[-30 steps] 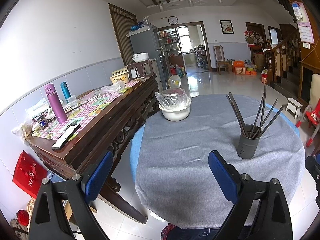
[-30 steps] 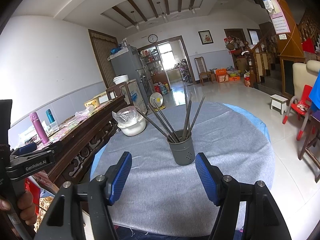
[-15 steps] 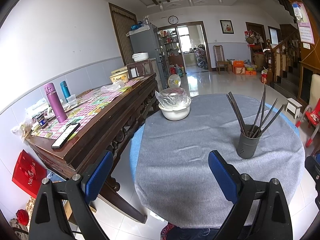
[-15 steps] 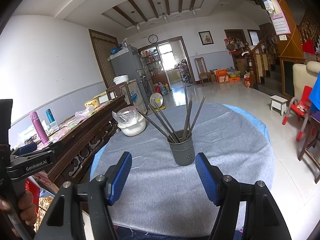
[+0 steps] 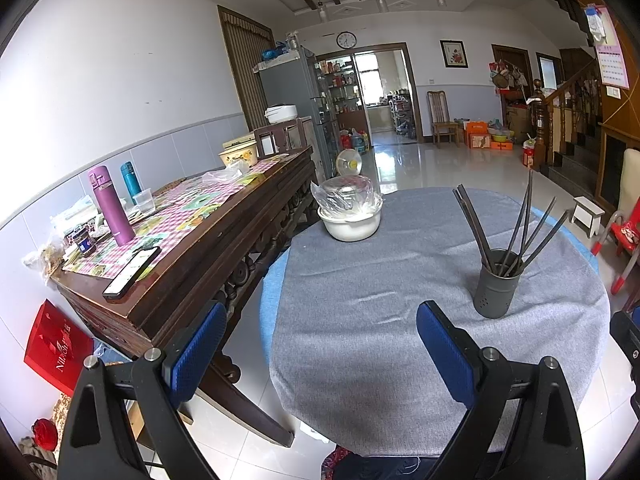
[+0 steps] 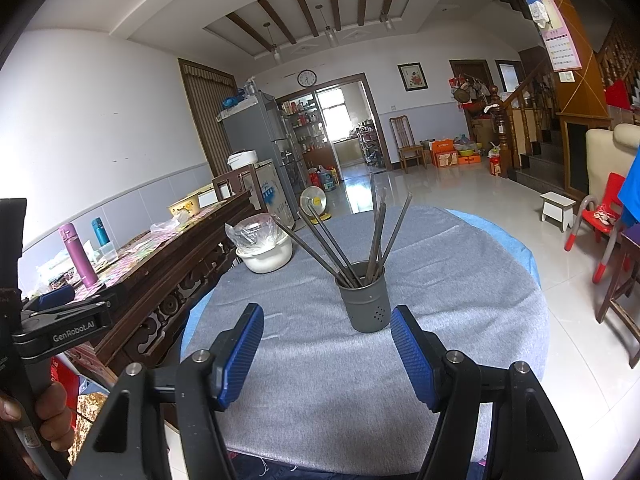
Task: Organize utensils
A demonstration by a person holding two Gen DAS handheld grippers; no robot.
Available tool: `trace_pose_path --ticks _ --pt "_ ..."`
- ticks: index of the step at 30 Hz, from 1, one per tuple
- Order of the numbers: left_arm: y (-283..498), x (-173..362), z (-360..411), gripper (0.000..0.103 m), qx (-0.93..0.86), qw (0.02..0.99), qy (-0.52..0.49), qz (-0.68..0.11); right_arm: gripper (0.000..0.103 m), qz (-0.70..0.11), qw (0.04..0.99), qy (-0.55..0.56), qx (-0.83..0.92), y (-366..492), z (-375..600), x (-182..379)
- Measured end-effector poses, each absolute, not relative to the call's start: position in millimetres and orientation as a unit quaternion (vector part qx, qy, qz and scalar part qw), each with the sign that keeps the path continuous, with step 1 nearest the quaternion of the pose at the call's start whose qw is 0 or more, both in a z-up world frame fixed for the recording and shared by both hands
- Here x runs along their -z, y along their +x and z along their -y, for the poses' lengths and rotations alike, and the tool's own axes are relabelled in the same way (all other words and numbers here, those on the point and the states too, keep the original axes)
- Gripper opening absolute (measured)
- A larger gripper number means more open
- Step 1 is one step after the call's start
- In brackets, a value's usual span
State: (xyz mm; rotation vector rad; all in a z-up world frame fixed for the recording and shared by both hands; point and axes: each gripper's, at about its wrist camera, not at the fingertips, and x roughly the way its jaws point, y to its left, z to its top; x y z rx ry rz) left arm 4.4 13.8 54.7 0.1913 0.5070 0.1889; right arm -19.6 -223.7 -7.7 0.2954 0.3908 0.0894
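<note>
The dark chopsticks lean fanned out in a grey perforated holder at frame centre, on the grey-clothed round table. The right gripper hangs before it, fingers spread and empty; the left gripper likewise. A clumsy sideways grab could tip the light holder.

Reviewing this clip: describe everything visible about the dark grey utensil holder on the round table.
The utensil holder is a dark grey cylinder with a matte finish, open at the top, with small round holes low on its side. It stands upright on the grey tablecloth, apart from the white bowl farther back. Several long thin dark sticks, probably chopsticks, lean in it and fan outward. The open right gripper frames it without touching; the left gripper is also open and clear.
</note>
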Motion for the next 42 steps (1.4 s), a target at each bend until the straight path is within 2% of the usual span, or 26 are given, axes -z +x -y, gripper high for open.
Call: trace_pose_path --ticks 42 --pt "5.1 -55.6 -15.9 0.096 -0.092 0.958 0.09 -0.256 0.07 -0.184 0.971 0.146 -0.037 -23.7 226.8 3.1"
